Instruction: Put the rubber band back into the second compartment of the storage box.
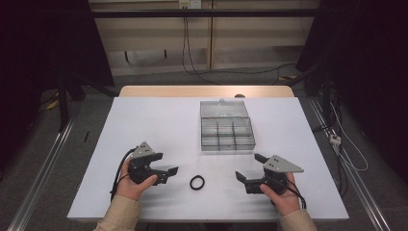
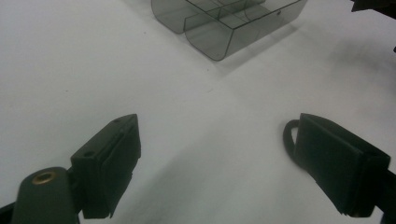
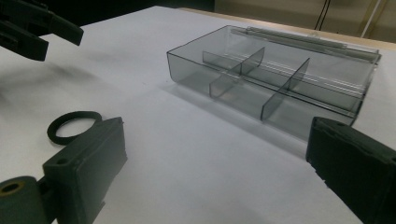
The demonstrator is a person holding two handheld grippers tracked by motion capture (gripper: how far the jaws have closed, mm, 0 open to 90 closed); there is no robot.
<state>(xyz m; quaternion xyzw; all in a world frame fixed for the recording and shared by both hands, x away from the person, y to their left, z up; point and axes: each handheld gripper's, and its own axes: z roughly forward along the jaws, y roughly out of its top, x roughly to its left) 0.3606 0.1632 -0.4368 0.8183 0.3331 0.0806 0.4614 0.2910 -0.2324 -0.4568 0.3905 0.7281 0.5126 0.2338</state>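
Both tongs (image 1: pixel 169 169) (image 1: pixel 249 168) agape, facing inward

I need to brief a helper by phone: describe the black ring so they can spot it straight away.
Start at the white table and find the clear divided box near its middle. Come toward the person's edge: the ring lies flat on the bare surface between the left gripper and the right gripper, touching neither. It is the one small, round, black loose thing there.

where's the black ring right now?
In the high view the black ring lies flat on the white table, near the front edge, between the left tool and right tool, in front of the clear box.
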